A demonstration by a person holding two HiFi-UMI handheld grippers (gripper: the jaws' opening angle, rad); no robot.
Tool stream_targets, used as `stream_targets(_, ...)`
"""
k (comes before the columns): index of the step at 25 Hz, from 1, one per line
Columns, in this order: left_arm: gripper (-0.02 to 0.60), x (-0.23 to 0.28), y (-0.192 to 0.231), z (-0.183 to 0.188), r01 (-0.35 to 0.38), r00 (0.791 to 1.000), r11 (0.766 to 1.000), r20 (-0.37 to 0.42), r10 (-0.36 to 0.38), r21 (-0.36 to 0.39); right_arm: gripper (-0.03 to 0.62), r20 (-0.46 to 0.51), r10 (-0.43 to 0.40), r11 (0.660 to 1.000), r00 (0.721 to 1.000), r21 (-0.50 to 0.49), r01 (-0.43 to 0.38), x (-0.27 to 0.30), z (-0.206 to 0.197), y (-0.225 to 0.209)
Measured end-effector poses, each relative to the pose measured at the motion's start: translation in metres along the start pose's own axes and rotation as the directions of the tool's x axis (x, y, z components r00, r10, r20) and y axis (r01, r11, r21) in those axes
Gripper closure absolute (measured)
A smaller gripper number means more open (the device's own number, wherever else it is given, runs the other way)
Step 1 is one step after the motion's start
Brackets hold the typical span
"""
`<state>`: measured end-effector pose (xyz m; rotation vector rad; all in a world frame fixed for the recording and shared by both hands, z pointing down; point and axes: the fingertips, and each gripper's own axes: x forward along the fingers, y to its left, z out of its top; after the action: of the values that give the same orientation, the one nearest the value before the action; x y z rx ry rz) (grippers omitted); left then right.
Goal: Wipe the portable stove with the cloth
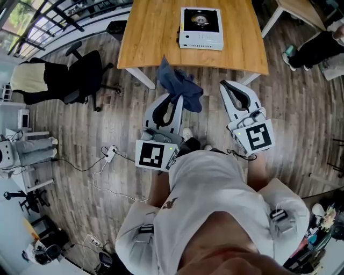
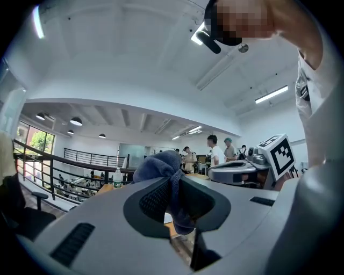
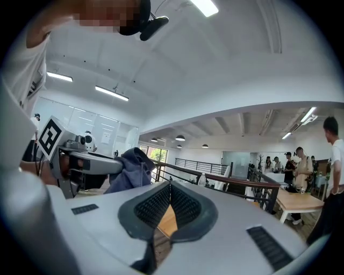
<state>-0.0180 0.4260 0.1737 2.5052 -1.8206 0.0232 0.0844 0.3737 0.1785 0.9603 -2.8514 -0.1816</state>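
Observation:
The white portable stove (image 1: 200, 28) with a black burner top sits at the far middle of the wooden table (image 1: 150, 37). My left gripper (image 1: 173, 98) is shut on a dark blue cloth (image 1: 180, 86), which bunches up over its tips just short of the table's near edge. In the left gripper view the cloth (image 2: 161, 167) is pinched between the jaws of the left gripper (image 2: 173, 200). My right gripper (image 1: 231, 87) is shut with nothing in it, beside the left one. In the right gripper view the ribbed pads of the right gripper (image 3: 170, 189) meet, and the cloth (image 3: 129, 169) shows at the left.
An office chair (image 1: 72, 80) draped with dark clothing stands on the plank floor at the left. A power strip (image 1: 110, 153) with cables lies near my feet. A seated person (image 1: 317, 48) and another table (image 1: 303, 11) are at the far right.

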Motion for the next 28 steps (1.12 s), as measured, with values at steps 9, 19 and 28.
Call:
stream_targets(9,0.514,0.022,0.061,-0.003,0.045,0.999,0.999,0.011,-0.045,-0.01,0.574,-0.016,-0.042,0.999,0.999,-0.006,0.042,0.058,-0.001,0.004)
stream_targets(19,0.514,0.077,0.112,-0.002,0.058,0.998,0.998,-0.001,-0.058,-0.039,0.573,-0.034,-0.053,0.999,0.998,-0.006,0.053,0.121,0.0,-0.032)
stream_targets(28,0.514,0.166,0.141,-0.001,0.024,1.0,0.999,-0.002,-0.024,-0.048,0.574,-0.011,0.004,1.0,1.0,0.009,-0.004,0.187,-0.008,-0.103)
